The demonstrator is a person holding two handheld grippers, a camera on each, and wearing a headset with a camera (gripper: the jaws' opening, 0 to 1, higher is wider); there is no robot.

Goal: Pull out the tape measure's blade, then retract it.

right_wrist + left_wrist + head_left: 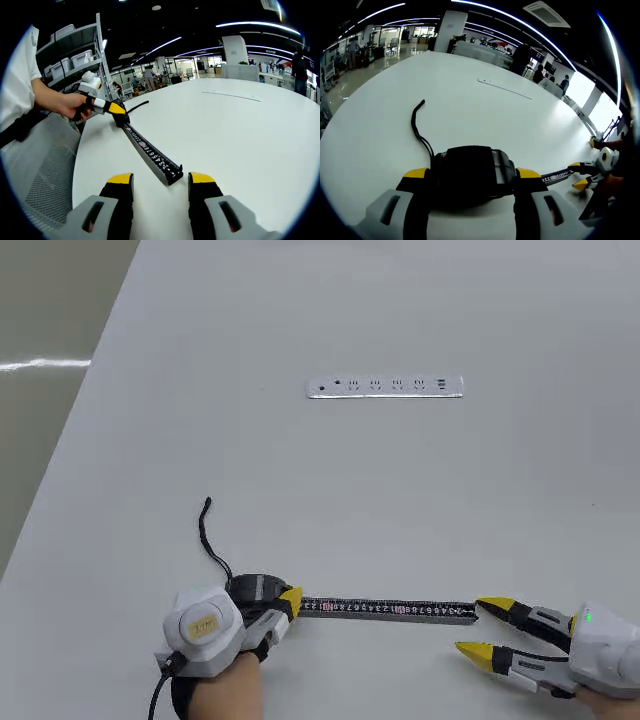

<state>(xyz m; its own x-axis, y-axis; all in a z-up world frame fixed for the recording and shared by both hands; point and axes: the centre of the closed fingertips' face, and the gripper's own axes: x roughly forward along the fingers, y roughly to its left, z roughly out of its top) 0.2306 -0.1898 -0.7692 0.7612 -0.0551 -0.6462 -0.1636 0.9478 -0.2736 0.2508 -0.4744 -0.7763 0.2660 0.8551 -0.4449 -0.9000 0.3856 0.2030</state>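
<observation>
Case [258, 590] is clamped between the jaws of the left gripper [275, 608], on the table [420, 490] close to the near edge. Blade [390, 609] is laid out flat on the table, from the case toward the right gripper [470, 625]. Right jaws are held apart, nothing pinched; the blade end is seen just at their tips, in the gap. Strap [210, 535] is trailed from the case, away from the person. Power strip [385, 387] is laid well beyond, apart from the rest.
</observation>
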